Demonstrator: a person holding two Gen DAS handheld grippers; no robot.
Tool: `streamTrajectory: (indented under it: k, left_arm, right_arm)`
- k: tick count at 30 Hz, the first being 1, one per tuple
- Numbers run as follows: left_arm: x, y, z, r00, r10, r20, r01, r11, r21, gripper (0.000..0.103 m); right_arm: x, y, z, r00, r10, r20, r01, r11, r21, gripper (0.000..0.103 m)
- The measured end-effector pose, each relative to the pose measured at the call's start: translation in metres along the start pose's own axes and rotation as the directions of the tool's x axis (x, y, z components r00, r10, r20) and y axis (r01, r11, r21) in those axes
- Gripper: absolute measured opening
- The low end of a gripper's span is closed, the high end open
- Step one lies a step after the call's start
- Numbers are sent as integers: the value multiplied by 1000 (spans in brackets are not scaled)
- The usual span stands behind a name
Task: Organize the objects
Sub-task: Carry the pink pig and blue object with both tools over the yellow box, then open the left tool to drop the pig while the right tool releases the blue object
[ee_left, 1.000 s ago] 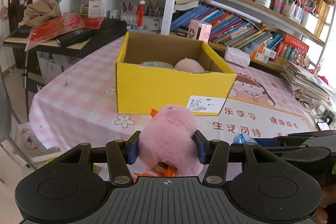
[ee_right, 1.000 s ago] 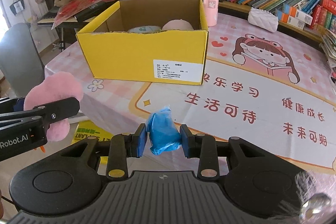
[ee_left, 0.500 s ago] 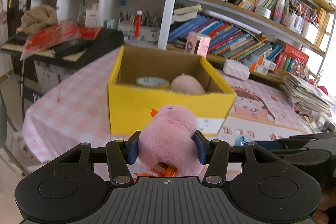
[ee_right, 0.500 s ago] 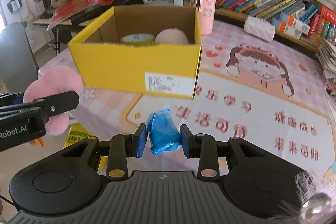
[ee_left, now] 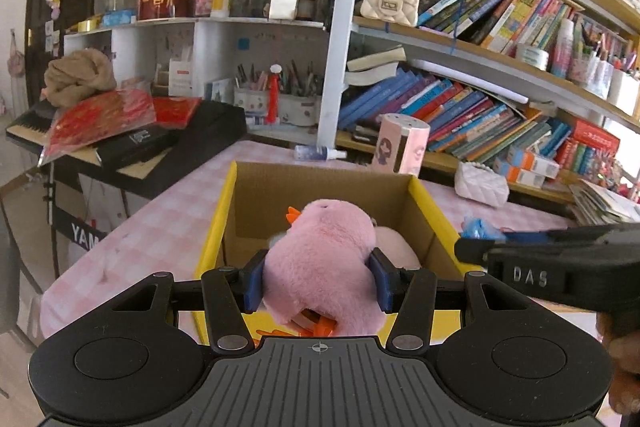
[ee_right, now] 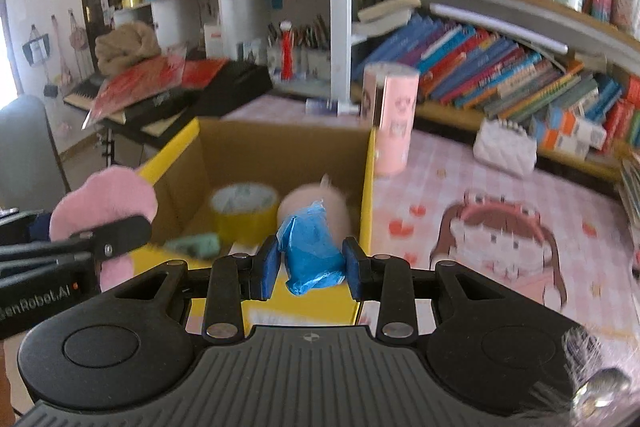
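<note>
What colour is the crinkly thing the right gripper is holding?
Blue. The crinkly bundle shows best in the right wrist view.

black grippers [ee_left: 318, 285], blue pads [ee_right: 269, 265]

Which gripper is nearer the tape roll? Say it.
Right. The right gripper hangs over the box's near wall, just right of the tape roll; the left gripper sits farther left.

Open-topped box [ee_right: 280, 147] (tape roll [ee_right: 244, 205] inside)
</note>
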State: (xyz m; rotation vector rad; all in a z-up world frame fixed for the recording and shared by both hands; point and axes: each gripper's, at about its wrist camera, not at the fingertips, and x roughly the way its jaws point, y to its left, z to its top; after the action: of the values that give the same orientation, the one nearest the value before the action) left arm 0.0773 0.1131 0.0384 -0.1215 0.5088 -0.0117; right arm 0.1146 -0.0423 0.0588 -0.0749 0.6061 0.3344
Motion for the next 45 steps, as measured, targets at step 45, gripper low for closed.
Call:
streamTrajectory:
  k: [45]
  left_arm:
    - [85,-17,-14,990,103,-92,-90,986,142,70]
  right_arm:
    - [137,7,27,987,76,-140,-101,978,-182,31]
